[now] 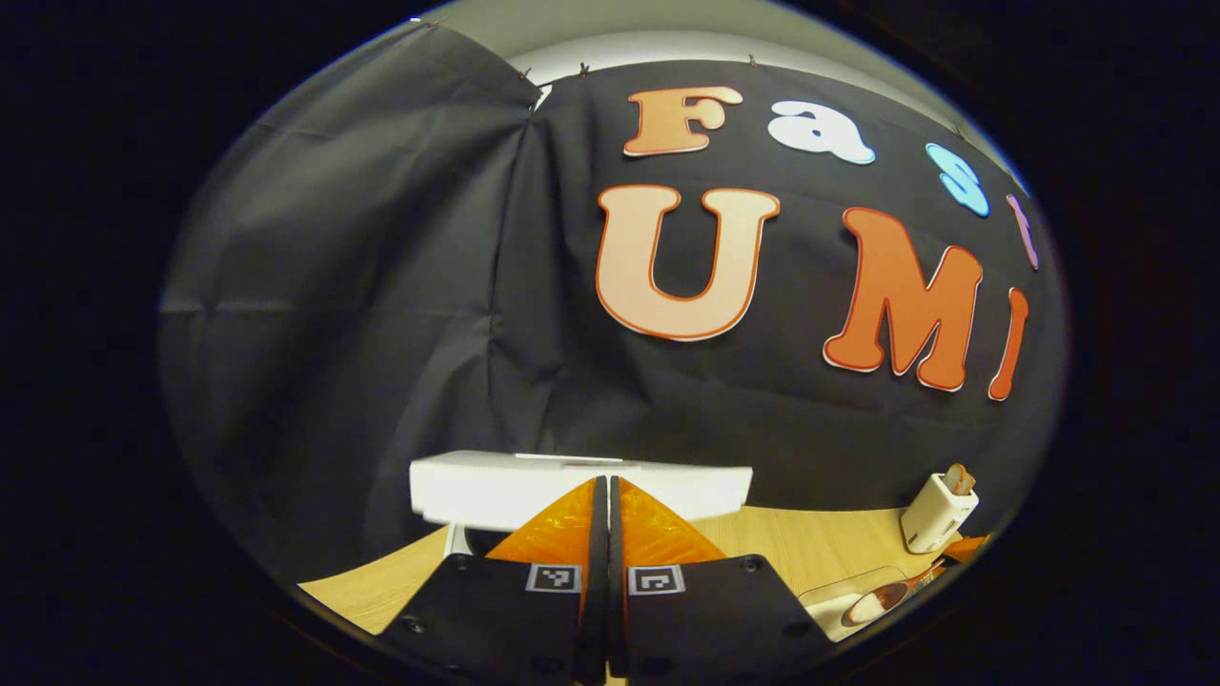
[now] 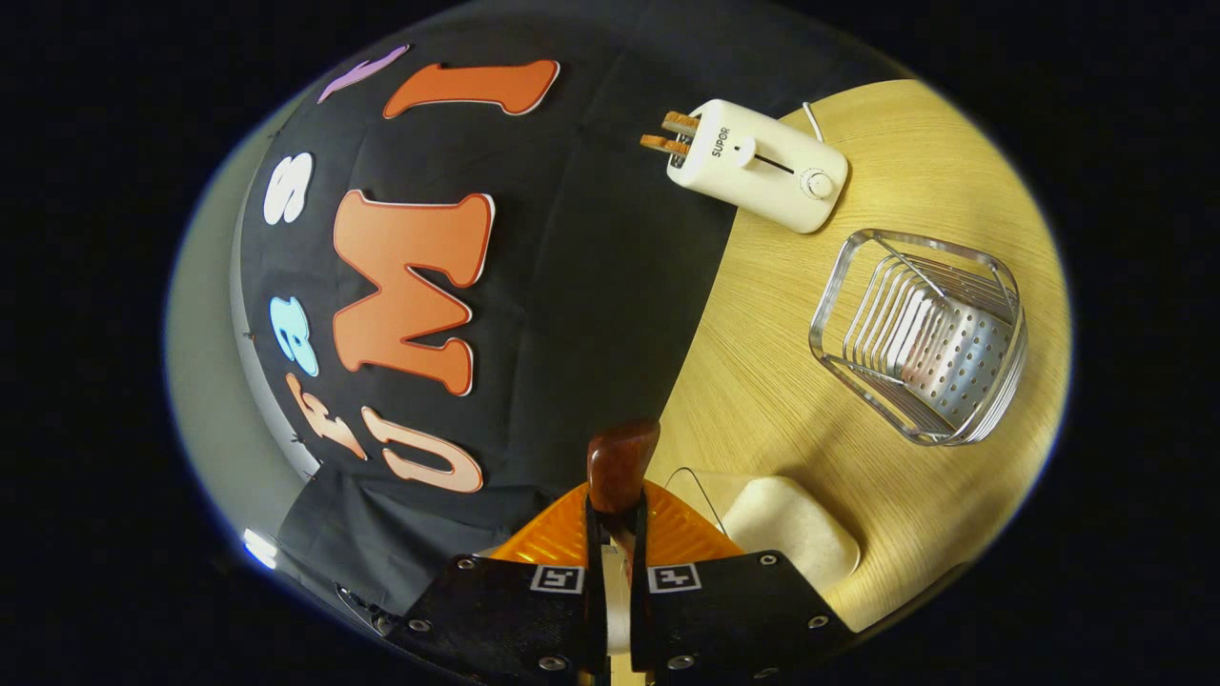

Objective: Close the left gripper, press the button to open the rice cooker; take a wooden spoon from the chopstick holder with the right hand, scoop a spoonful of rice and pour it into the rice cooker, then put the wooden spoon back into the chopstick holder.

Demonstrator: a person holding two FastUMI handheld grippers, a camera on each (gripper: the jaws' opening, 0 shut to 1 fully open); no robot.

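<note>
My left gripper [image 1: 607, 491] is shut with nothing between its fingers, and its tips are at the near edge of the white rice cooker [image 1: 477, 491]. I see the cooker as a flat white slab, edge-on. My right gripper [image 2: 618, 510] is shut on the handle of the wooden spoon [image 2: 621, 457], whose dark brown end sticks out past the fingertips. Just right of it is the clear rice container [image 2: 791, 534]. The metal chopstick holder [image 2: 920, 338] stands empty on the table. In the left gripper view the spoon's bowl [image 1: 882, 598] lies in the rice container [image 1: 839, 610].
A white toaster [image 2: 753, 167] with two slices in it stands near the booth's cloth wall, also visible as the toaster [image 1: 939, 510] at the right. The wooden table [image 2: 762, 381] has bare surface between toaster, holder and rice container.
</note>
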